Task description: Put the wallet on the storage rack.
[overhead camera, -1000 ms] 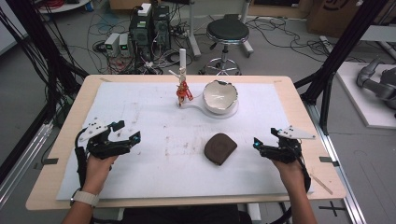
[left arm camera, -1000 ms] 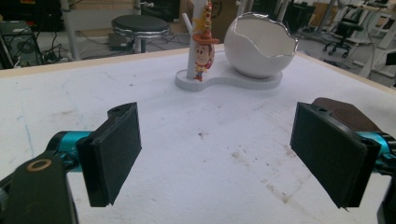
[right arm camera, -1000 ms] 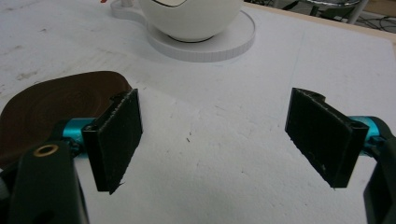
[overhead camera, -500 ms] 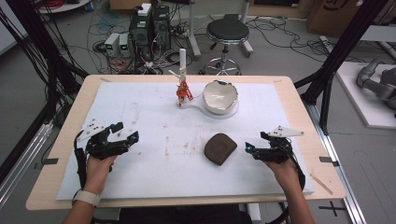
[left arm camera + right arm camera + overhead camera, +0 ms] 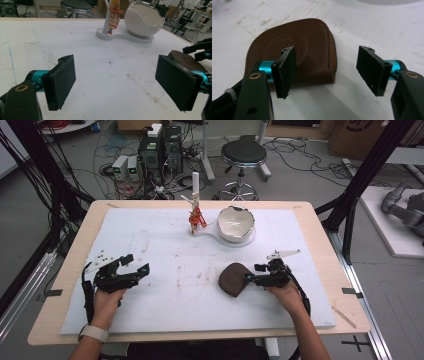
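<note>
A brown leather pouch (image 5: 233, 280) lies flat on the white mat, right of centre. My right gripper (image 5: 252, 273) sits low at the pouch's right edge. Its jaws have just been closing. In the right gripper view the pouch (image 5: 297, 45) has its stitched corner between the pads, one pad (image 5: 286, 71) over the leather, with nothing pressed; the right gripper (image 5: 329, 72) is open. My left gripper (image 5: 137, 264) rests at the mat's left side, wide open and empty. From the left gripper (image 5: 118, 83) view the pouch (image 5: 186, 60) sits far right.
A white egg-shaped bowl (image 5: 236, 222) on a white base stands at the back centre, with a small toy figure (image 5: 196, 219) and a white tube beside it. A white mat (image 5: 165, 250) covers most of the table. A stool (image 5: 243, 154) stands behind the table.
My right gripper moved left and down to the pouch's right edge, and its jaws narrowed. The left gripper and the pouch stayed where they were.
</note>
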Demonstrator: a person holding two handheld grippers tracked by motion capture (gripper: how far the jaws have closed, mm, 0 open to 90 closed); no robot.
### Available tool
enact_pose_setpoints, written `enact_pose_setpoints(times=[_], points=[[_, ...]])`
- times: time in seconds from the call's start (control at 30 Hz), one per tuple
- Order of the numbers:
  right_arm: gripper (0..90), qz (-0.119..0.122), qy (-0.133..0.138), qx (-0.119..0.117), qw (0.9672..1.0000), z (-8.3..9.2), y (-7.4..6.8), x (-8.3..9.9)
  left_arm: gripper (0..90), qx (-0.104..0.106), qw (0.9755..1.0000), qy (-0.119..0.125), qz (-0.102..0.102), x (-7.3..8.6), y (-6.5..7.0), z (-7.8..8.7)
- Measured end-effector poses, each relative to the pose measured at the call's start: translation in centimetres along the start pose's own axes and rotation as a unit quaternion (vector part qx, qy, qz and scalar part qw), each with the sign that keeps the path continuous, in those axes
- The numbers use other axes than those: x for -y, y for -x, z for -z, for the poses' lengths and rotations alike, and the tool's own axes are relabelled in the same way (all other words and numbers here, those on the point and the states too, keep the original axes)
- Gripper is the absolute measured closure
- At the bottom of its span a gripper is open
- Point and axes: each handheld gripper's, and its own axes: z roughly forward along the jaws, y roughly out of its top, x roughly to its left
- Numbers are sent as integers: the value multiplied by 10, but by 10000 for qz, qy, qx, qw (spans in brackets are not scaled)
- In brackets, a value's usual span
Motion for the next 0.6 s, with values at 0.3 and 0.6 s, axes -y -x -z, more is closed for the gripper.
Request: enact_pose_setpoints(times=[0.3, 0.6], points=[[567, -277, -138, -852, 9959, -3, 11, 2, 168, 193, 9997, -116, -34, 1, 8, -7], [616, 754, 75, -416, 9963, 12, -12, -5, 168, 895, 9946, -481, -207, -3, 37, -41]])
